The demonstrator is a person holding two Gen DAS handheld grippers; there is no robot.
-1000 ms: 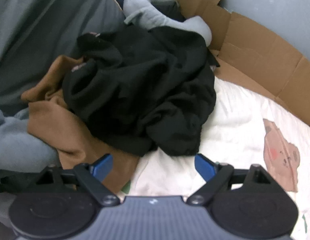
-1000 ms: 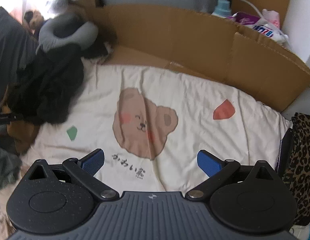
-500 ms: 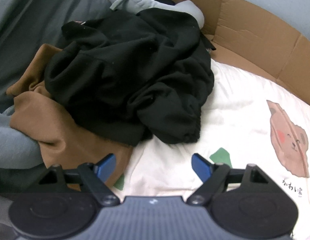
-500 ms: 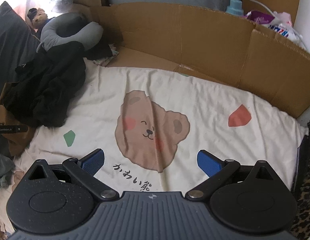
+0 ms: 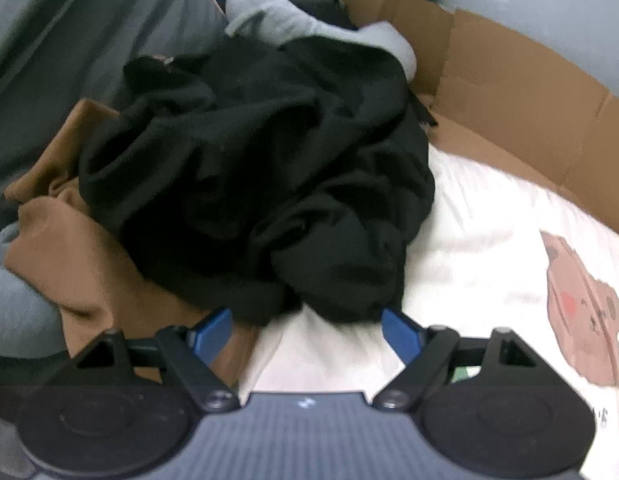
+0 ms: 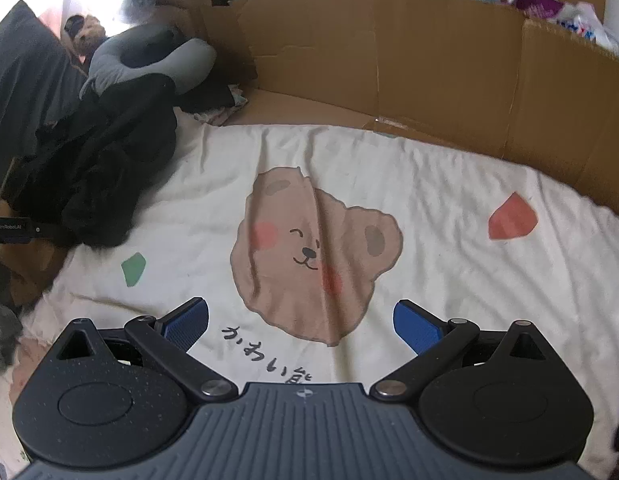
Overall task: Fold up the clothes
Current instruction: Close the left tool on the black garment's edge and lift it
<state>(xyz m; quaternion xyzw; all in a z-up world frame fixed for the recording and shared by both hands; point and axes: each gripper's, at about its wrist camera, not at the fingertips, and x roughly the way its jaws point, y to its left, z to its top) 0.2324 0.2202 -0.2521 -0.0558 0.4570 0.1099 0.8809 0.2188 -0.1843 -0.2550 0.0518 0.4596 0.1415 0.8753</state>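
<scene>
I hold my left tongs (image 5: 305, 326) wide at the near hem of the black garment (image 5: 261, 184) (heaped on a brown one (image 5: 89, 276)), right tongs (image 6: 301, 322) wide above the bedsheet (image 6: 449, 280), ready for spreading.

Blk gripper (image 6: 301, 320), blue pads (image 6: 187, 322), silver screws.

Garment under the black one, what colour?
Brown garment, plain, under the black garment. Clearest in the left wrist view.
</scene>
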